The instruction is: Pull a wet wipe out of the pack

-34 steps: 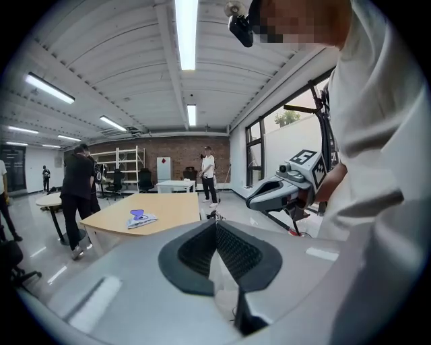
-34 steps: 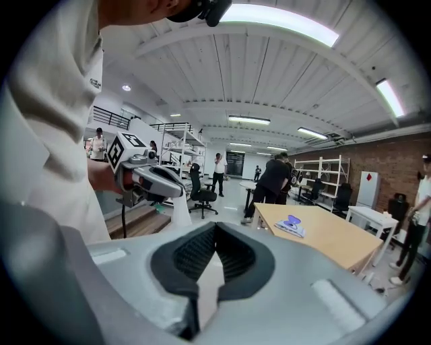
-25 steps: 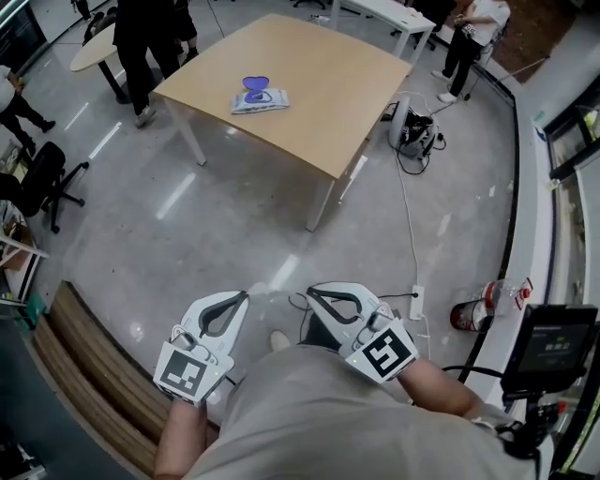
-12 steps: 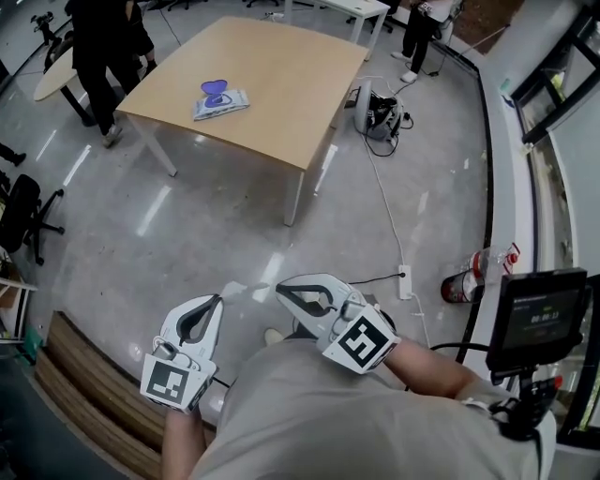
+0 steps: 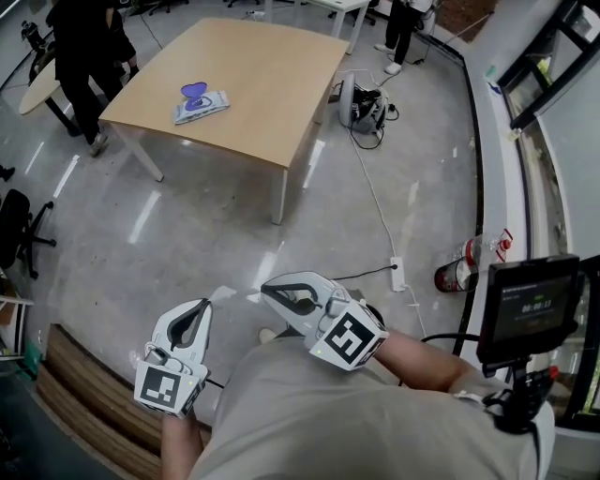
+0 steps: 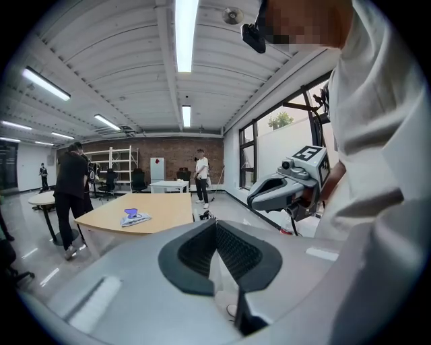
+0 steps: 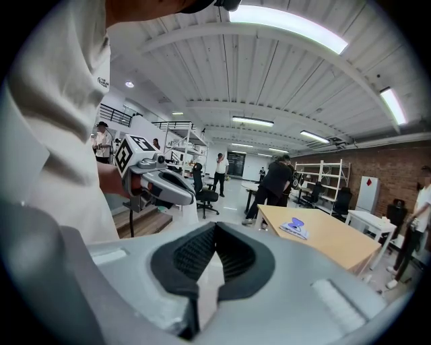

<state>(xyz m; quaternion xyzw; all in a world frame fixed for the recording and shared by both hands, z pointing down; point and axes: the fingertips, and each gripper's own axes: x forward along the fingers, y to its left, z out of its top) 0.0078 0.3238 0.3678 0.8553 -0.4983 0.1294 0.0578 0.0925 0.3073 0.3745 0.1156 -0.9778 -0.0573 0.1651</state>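
Observation:
The wet wipe pack [image 5: 199,101] lies flat on the wooden table [image 5: 281,66], its purple lid flipped up. It shows small in the left gripper view [image 6: 135,216] and the right gripper view [image 7: 294,228]. Both grippers are held close to the person's body, far from the table across bare floor. My left gripper [image 5: 207,302] is shut with nothing in it, its fingertips meeting [image 6: 215,222]. My right gripper [image 5: 263,287] is also shut and holds nothing [image 7: 215,226]. Each gripper appears in the other's view: the right gripper [image 6: 252,199] and the left gripper [image 7: 194,200].
A person in black [image 5: 80,56] stands at the table's left corner, another [image 5: 403,23] beyond it. A cable and power strip [image 5: 397,274] cross the floor. A red canister [image 5: 461,267], a monitor on a stand [image 5: 527,305], an office chair [image 5: 19,230] and a wooden ledge [image 5: 84,384] surround me.
The table and pack have slid left and up in the head view. Both grippers have drifted left, the right one turning to point left. Both stay shut.

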